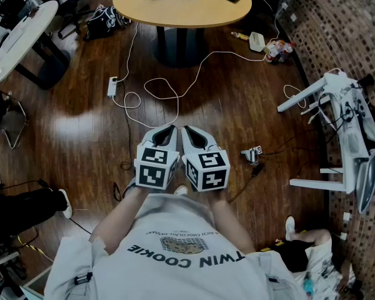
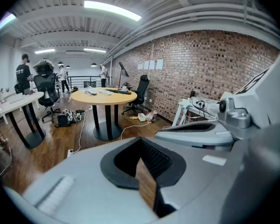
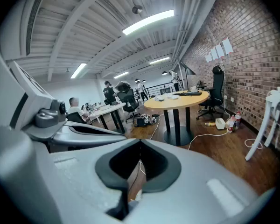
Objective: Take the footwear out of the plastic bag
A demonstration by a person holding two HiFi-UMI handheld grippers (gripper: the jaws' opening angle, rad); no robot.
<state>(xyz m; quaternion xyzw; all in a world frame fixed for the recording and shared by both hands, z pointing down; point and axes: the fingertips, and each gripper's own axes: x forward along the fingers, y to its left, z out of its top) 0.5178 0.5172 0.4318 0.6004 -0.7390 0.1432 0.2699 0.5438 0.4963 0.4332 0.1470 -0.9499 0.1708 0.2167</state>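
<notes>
neighbouring left gripper [image 1: 167, 130] — right gripper [image 1: 191, 132], open floor [image 1: 81, 133] ahead

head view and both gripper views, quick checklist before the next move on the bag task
1. Plastic bag in view: not ok, none shows in any view.
2. Footwear to take out in view: not ok, only shoes on people's feet show.
3. Left gripper free: ok, jaws together with nothing between them.
4. Right gripper free: ok, jaws shut and empty.
5. Grippers apart from each other: cannot tell, they are held side by side, very close.
6. Path ahead: not ok, a white cable loops over the dark wooden floor between the grippers and the round yellow-topped table.
</notes>
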